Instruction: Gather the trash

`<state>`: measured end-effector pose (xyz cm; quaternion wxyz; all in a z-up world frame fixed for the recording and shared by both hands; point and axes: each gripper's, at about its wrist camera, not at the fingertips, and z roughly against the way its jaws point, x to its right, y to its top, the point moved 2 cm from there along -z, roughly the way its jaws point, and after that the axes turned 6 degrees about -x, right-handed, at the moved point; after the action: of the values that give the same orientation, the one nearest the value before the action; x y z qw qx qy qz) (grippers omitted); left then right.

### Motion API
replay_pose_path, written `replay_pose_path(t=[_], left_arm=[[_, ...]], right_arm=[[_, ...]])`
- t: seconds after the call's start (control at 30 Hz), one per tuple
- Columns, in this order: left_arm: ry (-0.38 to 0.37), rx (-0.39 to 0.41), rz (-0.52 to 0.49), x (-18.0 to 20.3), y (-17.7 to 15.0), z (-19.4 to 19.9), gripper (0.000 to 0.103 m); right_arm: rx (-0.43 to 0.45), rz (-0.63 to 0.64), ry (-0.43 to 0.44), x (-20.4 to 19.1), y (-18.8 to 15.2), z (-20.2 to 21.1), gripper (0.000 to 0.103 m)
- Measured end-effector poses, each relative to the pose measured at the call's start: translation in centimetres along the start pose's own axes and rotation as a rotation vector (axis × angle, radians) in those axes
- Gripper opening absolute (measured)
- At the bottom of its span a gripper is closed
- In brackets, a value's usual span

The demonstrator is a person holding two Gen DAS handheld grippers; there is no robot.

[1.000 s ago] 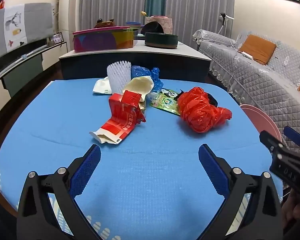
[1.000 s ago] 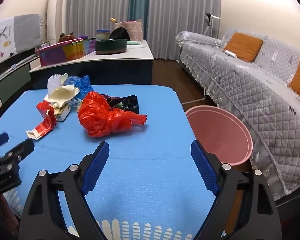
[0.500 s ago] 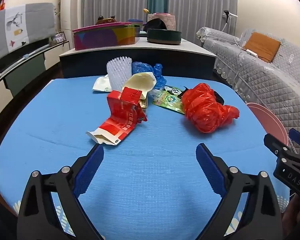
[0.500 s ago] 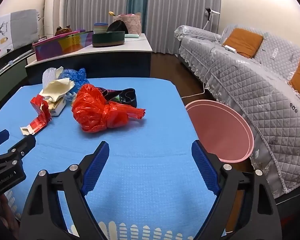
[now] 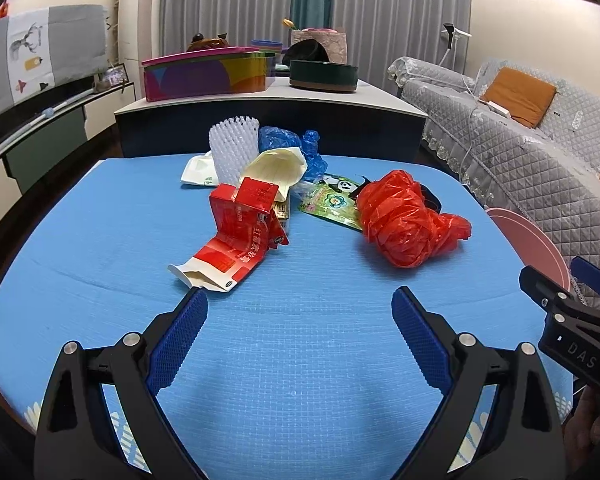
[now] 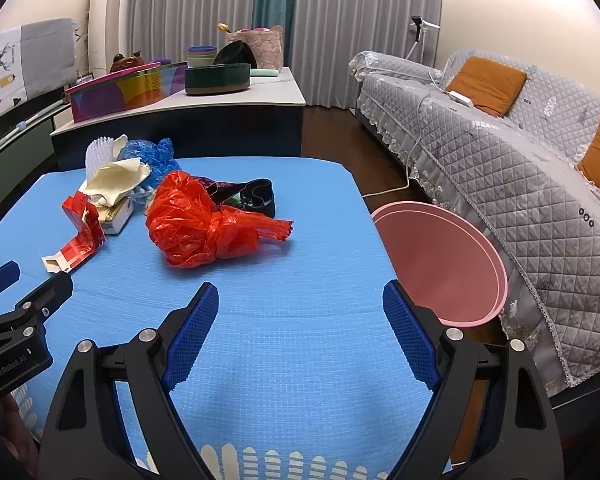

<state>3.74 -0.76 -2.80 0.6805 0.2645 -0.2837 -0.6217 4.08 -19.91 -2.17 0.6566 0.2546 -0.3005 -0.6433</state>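
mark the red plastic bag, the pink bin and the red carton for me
red plastic bag (image 6: 200,224): right wrist view, middle of crumpled body.
pink bin (image 6: 440,264): right wrist view, inner wall.
red carton (image 5: 236,240): left wrist view, printed side panel.

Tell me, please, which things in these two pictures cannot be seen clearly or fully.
- Pink bin: the left wrist view shows only a sliver past the table edge; in the right wrist view the right gripper covers its near rim. Its depth and contents are not visible.
- Black item: mostly hidden behind the red plastic bag in both views.
- Red carton: its print is too small to read.
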Motion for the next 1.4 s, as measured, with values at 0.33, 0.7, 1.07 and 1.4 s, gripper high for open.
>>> replay_pose_path(t=[0.33,0.7,1.07,1.4], left_arm=[[-0.011,0.006,-0.004,0.07,0.04,0.22,0.091],[-0.016,0.007,-0.005,0.07,0.13,0.21,0.091],[-0.02,0.009,-0.007,0.12,0.12,0.28,0.091],[-0.02,0.011,-0.004,0.16,0.2,0.37,0.088]], right_arm=[[0.001,-0.002,-0.002,0.15,0.06,0.14,0.083],[0.008,-0.002,-0.004,0.28,0.12,0.37,0.083],[0.009,-0.002,-0.005,0.31,0.11,0.42,0.083],[0.013,-0.003,-0.005,0.27,0.23,0.52,0.079]])
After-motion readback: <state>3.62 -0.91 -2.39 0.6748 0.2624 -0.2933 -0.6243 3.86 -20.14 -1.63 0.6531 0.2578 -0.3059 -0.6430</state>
